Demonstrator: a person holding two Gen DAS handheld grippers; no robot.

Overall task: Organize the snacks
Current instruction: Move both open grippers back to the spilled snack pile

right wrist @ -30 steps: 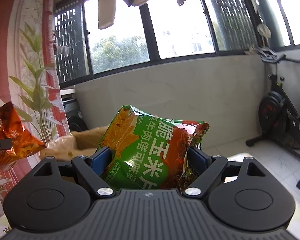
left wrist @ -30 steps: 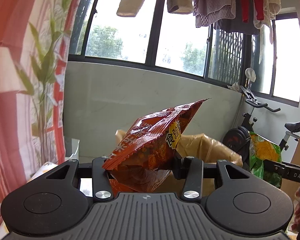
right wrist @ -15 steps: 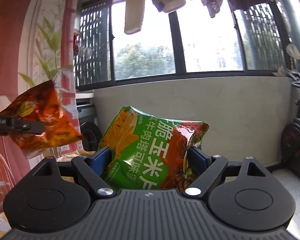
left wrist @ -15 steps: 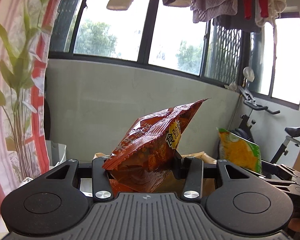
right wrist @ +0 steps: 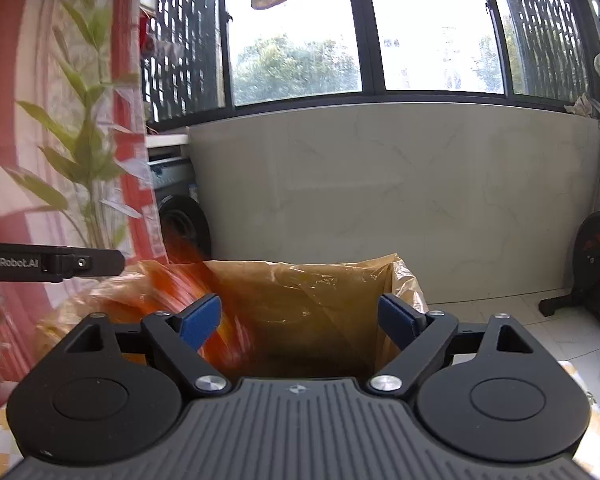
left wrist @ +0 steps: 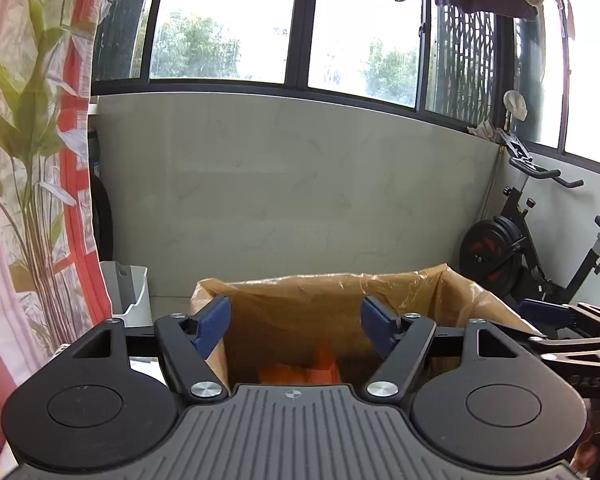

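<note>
Both my left gripper [left wrist: 295, 322] and right gripper [right wrist: 300, 320] gape empty above the cardboard box lined with amber plastic [left wrist: 320, 300]; a blurred orange snack packet [right wrist: 216, 312] drops inside, so remaining snacks, unseen, need fetching

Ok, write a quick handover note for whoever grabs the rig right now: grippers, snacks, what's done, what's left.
Left gripper: open, empty, over the lined cardboard box.
Right gripper: open, empty, over the same box.
Snacks: an orange-red snack bag shows as a motion-blurred streak at the box's left side, dropping in. Orange packaging lies low inside the box. No green bag is visible.
Done: nothing is left in either gripper.
Left: check the box contents; any further snacks are out of view.
</note>
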